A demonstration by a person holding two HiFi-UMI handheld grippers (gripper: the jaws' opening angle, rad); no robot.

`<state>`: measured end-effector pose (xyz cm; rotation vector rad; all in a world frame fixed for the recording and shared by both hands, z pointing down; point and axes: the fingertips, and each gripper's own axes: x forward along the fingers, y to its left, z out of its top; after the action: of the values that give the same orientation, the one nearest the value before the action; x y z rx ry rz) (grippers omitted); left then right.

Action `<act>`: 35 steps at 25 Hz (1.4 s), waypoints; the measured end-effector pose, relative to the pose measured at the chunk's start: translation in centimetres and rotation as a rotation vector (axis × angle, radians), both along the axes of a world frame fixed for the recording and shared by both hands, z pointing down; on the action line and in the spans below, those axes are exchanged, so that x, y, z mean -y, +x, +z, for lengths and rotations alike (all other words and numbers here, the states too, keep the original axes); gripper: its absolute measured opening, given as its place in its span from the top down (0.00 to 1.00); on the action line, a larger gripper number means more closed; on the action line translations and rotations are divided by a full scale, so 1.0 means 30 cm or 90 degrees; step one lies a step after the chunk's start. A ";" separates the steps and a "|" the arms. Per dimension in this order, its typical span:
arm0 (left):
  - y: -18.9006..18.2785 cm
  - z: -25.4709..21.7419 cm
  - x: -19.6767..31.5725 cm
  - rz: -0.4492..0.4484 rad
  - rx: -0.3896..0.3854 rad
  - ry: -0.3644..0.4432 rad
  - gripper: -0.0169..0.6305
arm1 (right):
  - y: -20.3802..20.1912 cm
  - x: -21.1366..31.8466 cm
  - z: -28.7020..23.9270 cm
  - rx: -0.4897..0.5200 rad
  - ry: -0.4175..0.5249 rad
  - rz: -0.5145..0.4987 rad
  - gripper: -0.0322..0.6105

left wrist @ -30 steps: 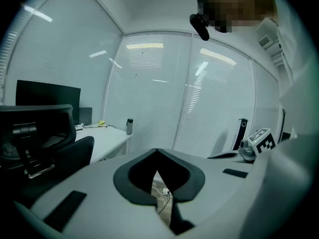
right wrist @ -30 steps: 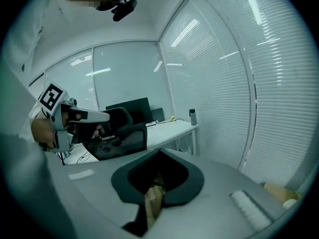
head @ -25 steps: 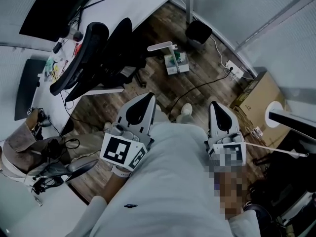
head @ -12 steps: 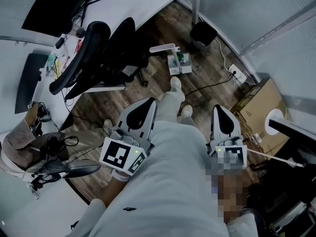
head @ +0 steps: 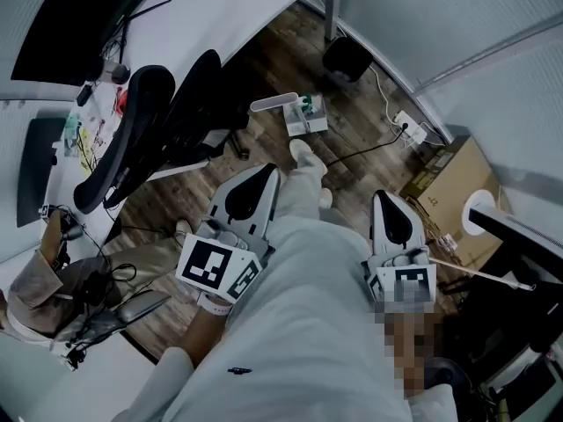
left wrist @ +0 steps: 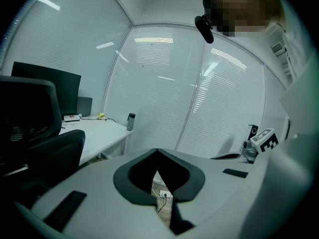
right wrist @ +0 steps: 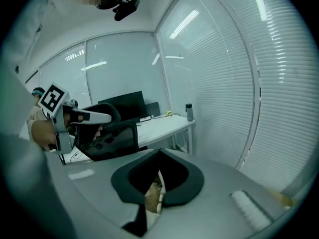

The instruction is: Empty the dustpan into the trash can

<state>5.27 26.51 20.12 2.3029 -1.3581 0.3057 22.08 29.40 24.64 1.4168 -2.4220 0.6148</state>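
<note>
Two sets of jaws clenched on nothing, left gripper [head: 255, 187] and right gripper [head: 391, 214], heading for the dustpan [head: 274, 105].
Stepped forward since a second ago, one shoe [head: 303, 152] now ahead; approach only, nothing lifted yet. One white dustpan, apparently, on the floor [head: 281, 42] far ahead; one black trash can [head: 345, 58] beyond it by the glass wall [head: 422, 16]; one office chair [head: 158, 130] left.

Dark wood floor [head: 352, 117]; black chair [head: 132, 139] by white desk [head: 237, 3].
</note>
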 end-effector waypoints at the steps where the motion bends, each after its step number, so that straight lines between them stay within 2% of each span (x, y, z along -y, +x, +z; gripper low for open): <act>1: -0.003 0.001 0.030 0.002 0.000 0.000 0.96 | -0.004 0.027 -0.008 0.011 -0.008 0.003 0.94; 4: -0.034 0.001 0.120 -0.001 0.001 0.004 0.96 | -0.030 0.127 -0.037 0.031 -0.005 0.002 0.94; 13: -0.121 0.056 0.344 0.015 -0.012 -0.010 0.96 | -0.190 0.453 -0.025 -0.024 0.018 -0.083 0.94; 21: -0.235 0.010 0.544 0.002 -0.016 0.019 0.96 | -0.336 0.726 -0.117 -0.035 0.064 -0.124 0.94; 24: -0.267 0.017 0.573 -0.002 -0.018 0.025 0.96 | -0.390 0.754 -0.182 -0.022 0.125 -0.164 0.94; 29: -0.299 0.018 0.565 -0.035 -0.030 0.031 0.96 | -0.475 0.743 -0.171 -0.134 0.163 -0.253 0.94; 35: -0.362 0.022 0.540 -0.098 -0.018 0.064 0.96 | -0.591 0.779 -0.208 -0.113 0.171 -0.340 0.94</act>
<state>-5.58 10.32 20.79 2.2565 -1.5577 0.1579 4.33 6.04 18.40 0.7924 -2.6391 0.0391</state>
